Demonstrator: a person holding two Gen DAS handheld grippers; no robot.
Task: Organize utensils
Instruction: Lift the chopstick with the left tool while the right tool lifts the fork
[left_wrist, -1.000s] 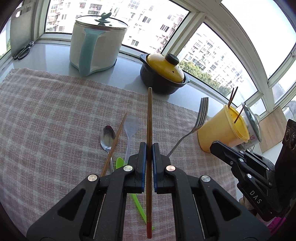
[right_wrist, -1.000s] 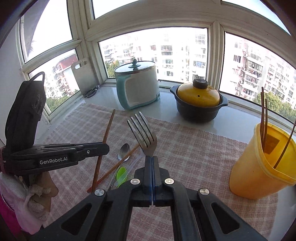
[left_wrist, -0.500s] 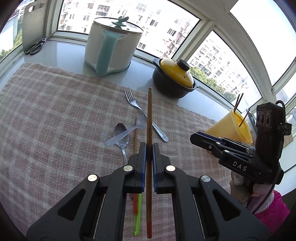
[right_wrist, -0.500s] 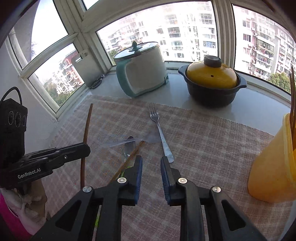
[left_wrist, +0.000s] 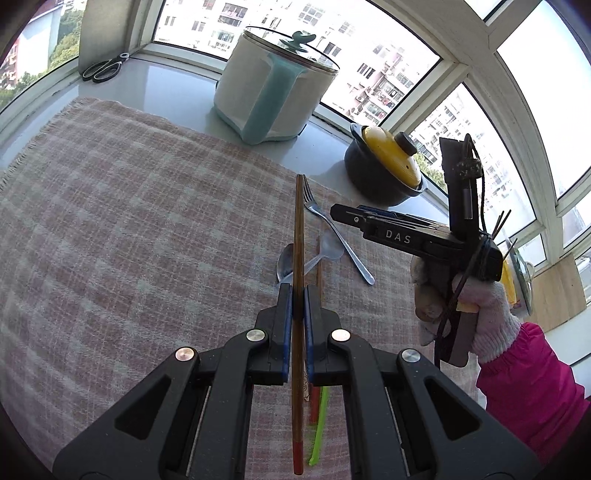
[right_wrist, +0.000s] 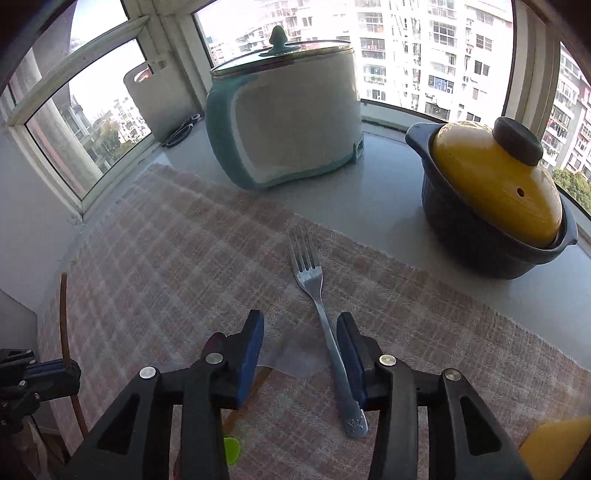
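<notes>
Two lidded pots (right_wrist: 491, 206) hide their contents; left tool (left_wrist: 297, 295) clamps a chopstick (left_wrist: 297, 258), right tool (right_wrist: 300, 332) opening, seemingly empty.

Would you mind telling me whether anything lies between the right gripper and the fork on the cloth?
Nothing visible does. The right gripper is opening with the fork lying flat on the checked cloth, its handle just inside the right-hand finger. Only a clear plastic spoon lies beside the handle, between the fingers.
</notes>
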